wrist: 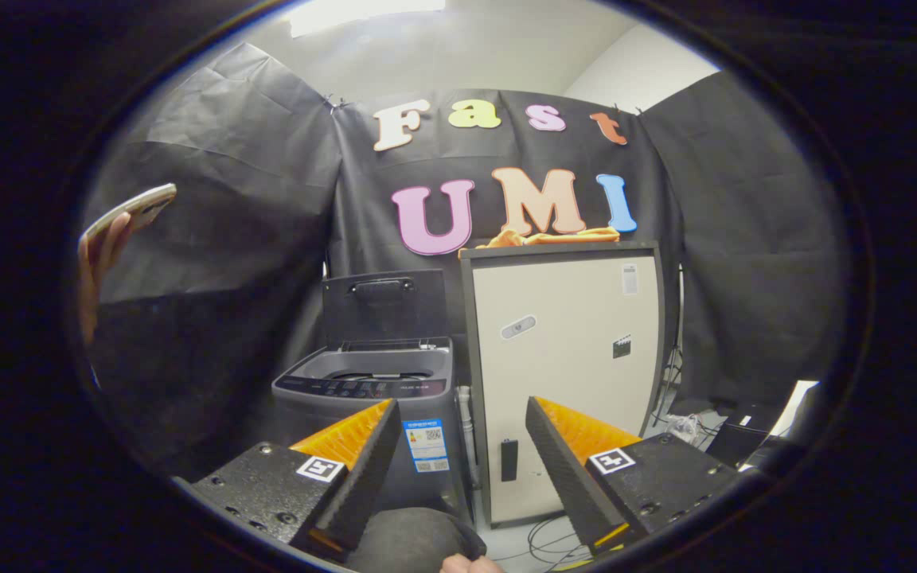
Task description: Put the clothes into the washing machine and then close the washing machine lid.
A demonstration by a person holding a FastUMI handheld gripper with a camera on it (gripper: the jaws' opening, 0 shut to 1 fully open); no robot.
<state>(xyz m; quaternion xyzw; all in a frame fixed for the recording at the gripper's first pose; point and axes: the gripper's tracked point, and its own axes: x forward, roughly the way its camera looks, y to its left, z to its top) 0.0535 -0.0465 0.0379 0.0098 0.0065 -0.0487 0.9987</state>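
Gripper (pixel 458 434) fingers spread wide with nothing between them, top-loading washing machine (pixel 367 398) beyond with lid (pixel 384 306) upright, orange clothes (pixel 546 236) atop cream cabinet (pixel 566 358) beside it

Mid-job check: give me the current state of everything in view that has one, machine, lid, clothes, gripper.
Grey top-loading washing machine: tub exposed, beyond the gripper.
Dark washing machine lid: raised upright, open.
Orange clothes: lying on top of the cream cabinet, not yet loaded.
Tall cream cabinet: door closed.
Gripper: open, fingers apart, holding nothing.
Phone: held up in a person's hand.
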